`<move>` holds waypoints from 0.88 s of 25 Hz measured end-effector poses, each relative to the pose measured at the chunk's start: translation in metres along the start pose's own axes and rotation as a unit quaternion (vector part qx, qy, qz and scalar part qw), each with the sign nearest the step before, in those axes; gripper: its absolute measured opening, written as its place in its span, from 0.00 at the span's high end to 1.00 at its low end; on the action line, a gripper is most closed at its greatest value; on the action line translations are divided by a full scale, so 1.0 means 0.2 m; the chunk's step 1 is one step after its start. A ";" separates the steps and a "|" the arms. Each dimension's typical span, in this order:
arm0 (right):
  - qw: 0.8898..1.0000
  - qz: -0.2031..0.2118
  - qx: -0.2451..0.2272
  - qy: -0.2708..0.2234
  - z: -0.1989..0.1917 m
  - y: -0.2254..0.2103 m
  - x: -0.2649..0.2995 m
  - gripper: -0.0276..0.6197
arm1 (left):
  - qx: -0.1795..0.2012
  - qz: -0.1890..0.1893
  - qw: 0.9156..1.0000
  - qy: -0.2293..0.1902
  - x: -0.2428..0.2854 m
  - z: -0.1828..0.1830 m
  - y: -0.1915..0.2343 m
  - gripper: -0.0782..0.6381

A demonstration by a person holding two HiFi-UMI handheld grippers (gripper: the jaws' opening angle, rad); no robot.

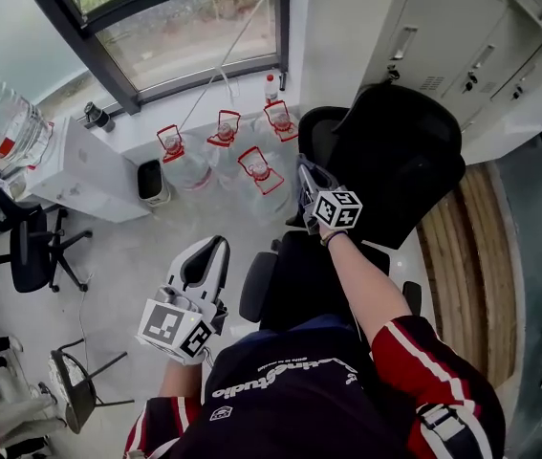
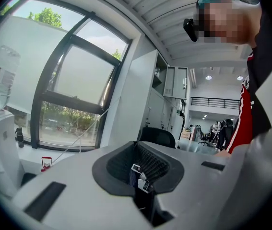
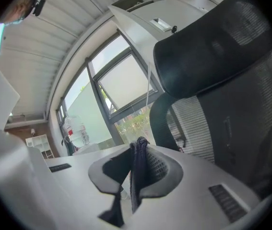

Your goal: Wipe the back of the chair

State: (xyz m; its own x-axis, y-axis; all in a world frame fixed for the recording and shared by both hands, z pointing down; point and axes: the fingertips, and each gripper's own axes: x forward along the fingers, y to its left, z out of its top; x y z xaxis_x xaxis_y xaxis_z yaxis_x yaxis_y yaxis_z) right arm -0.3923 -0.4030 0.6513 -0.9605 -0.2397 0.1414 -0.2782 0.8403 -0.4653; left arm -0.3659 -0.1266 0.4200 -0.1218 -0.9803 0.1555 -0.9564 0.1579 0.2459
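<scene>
The black mesh office chair (image 1: pixel 400 151) stands in front of me, its headrest and back toward the right and its seat (image 1: pixel 299 285) below my right arm. My right gripper (image 1: pixel 303 168) hovers just left of the chair back, shut on a dark cloth (image 3: pixel 136 169) that stands up between its jaws. In the right gripper view the chair back (image 3: pixel 231 80) fills the right side, close by. My left gripper (image 1: pixel 213 247) hangs lower left, away from the chair. Its jaws are together on a dark scrap with a white tag (image 2: pixel 139 175). The chair (image 2: pixel 157 137) shows small beyond it.
Several water jugs with red caps (image 1: pixel 242 151) stand on the floor by the window. A white water dispenser (image 1: pixel 79 170) and another black chair (image 1: pixel 27 247) are at left. Grey lockers (image 1: pixel 462 36) stand behind the chair; a wooden strip (image 1: pixel 471 266) runs at right.
</scene>
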 end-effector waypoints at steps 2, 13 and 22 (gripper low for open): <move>1.000 -0.009 0.006 0.009 -0.08 -0.05 -0.02 0.86 | 0.002 -0.001 1.000 0.007 0.01 -0.03 -0.02 0.84; 0.998 -0.015 0.000 0.055 -0.32 -0.20 0.06 0.86 | 0.014 0.007 0.999 0.045 0.02 -0.14 -0.06 0.84; 0.998 -0.040 -0.014 0.055 -0.32 -0.31 0.07 0.86 | 0.028 0.004 0.998 0.061 0.05 -0.18 -0.11 0.84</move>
State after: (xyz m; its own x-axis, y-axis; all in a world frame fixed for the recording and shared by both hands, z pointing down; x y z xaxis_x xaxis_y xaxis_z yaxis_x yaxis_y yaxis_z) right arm -0.3881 -0.4277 0.7377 -0.9279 -0.2537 0.2733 -0.3529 0.8338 -0.4245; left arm -0.3371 -0.1356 0.4497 -0.0994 -0.9569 0.2727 -0.9692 0.1552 0.1911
